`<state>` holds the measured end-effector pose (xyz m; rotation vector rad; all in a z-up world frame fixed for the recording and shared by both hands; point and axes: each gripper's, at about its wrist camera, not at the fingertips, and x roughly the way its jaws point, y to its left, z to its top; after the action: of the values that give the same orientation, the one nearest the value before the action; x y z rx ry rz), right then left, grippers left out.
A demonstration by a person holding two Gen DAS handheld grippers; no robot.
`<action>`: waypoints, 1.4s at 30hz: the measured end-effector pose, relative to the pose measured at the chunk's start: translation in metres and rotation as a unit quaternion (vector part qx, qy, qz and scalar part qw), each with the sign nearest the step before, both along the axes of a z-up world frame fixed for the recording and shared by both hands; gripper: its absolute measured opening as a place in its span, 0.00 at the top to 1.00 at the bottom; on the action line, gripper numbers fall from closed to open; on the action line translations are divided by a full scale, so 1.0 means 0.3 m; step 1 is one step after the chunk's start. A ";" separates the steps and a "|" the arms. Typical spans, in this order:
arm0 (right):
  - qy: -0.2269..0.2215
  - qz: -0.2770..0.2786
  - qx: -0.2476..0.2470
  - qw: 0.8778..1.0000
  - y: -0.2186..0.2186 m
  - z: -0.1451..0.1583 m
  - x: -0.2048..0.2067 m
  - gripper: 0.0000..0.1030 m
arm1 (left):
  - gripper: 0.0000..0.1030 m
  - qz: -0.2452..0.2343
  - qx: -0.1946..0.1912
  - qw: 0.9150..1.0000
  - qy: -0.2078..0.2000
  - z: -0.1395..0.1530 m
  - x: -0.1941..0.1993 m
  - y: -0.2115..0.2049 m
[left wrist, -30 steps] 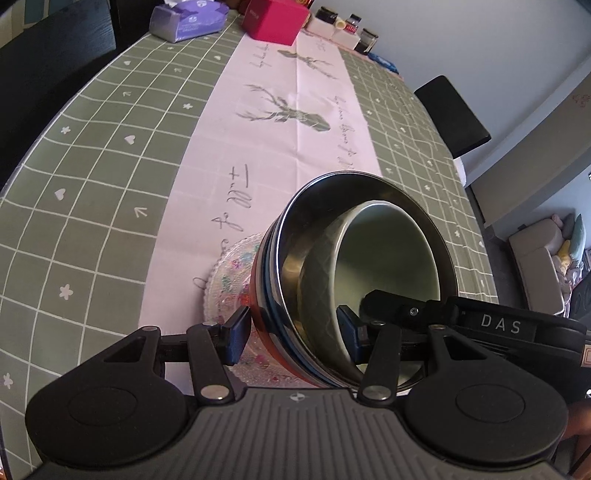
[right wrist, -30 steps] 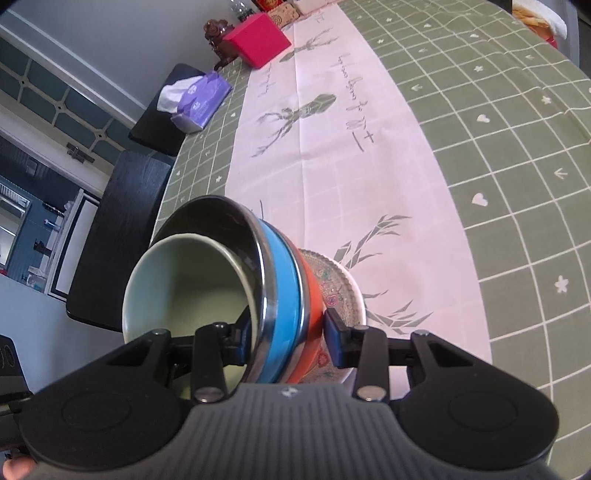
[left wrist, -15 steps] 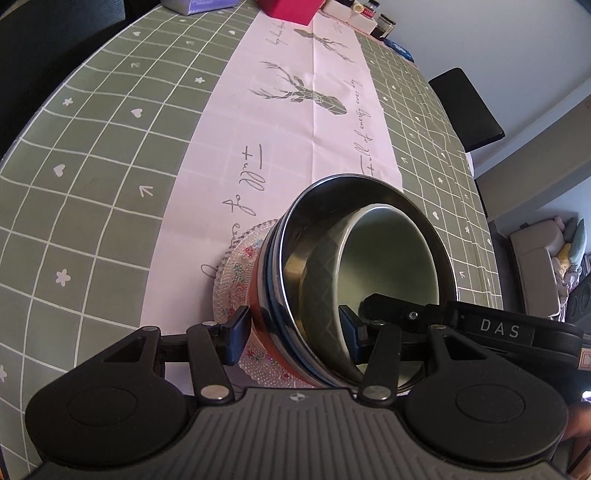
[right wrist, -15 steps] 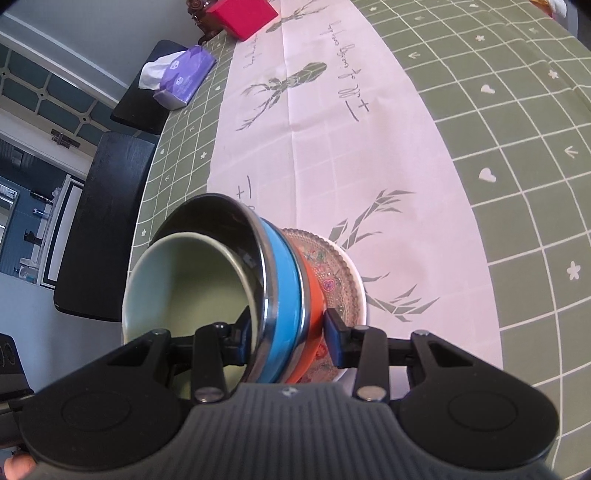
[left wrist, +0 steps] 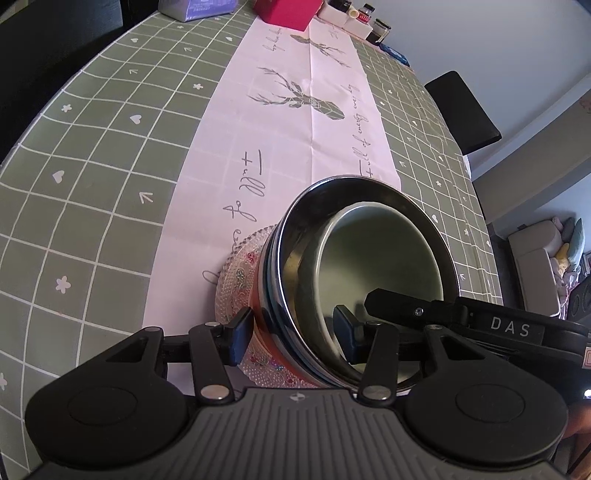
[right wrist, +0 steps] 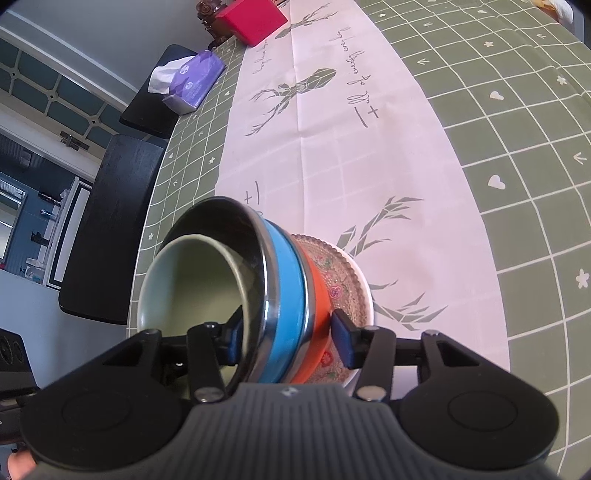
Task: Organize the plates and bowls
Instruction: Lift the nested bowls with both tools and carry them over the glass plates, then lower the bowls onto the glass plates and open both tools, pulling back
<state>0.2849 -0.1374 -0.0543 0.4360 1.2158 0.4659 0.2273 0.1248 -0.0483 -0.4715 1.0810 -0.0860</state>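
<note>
A nested stack stands on the pink runner. From the bottom it is a patterned plate (left wrist: 236, 273) (right wrist: 347, 273), an orange bowl (right wrist: 319, 295), a blue-walled steel bowl (right wrist: 288, 266) (left wrist: 295, 258) and a pale green bowl (left wrist: 380, 266) (right wrist: 192, 288). My left gripper (left wrist: 291, 336) straddles the near walls, one pad outside the orange bowl and one inside the green bowl. Its jaws are closing and pressing on them. My right gripper (right wrist: 288, 339) straddles the opposite side the same way. Its jaws are opening, and the outer pad stands just off the orange bowl.
A green checked tablecloth (left wrist: 92, 184) covers the table. At the far end sit a red box (right wrist: 255, 18), a purple tissue pack (right wrist: 192, 81) and small jars (left wrist: 369, 22). Black chairs (left wrist: 461, 110) (right wrist: 110, 221) stand beside both long edges.
The right gripper's jaws have widened, so its pads no longer clamp the bowl walls. The left jaws have narrowed a little. Neither the stack nor the hands have shifted much.
</note>
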 end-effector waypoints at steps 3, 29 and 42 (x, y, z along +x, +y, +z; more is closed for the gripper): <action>-0.006 0.003 0.001 1.000 0.003 0.002 -0.003 0.47 | 0.46 0.001 0.001 1.000 -0.013 0.012 -0.007 0.004; -0.081 -0.033 0.014 0.996 -0.040 0.117 -0.029 0.12 | 0.19 0.050 0.053 0.981 -0.181 0.145 -0.085 0.006; -0.356 -0.043 -0.076 0.930 -0.123 0.327 -0.245 0.03 | 0.19 0.069 0.206 0.890 -0.402 0.304 -0.296 -0.176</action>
<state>0.2113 -0.1742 0.0438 0.1551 0.5178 0.3991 0.1384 0.0721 0.0429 -0.0923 0.2263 0.0737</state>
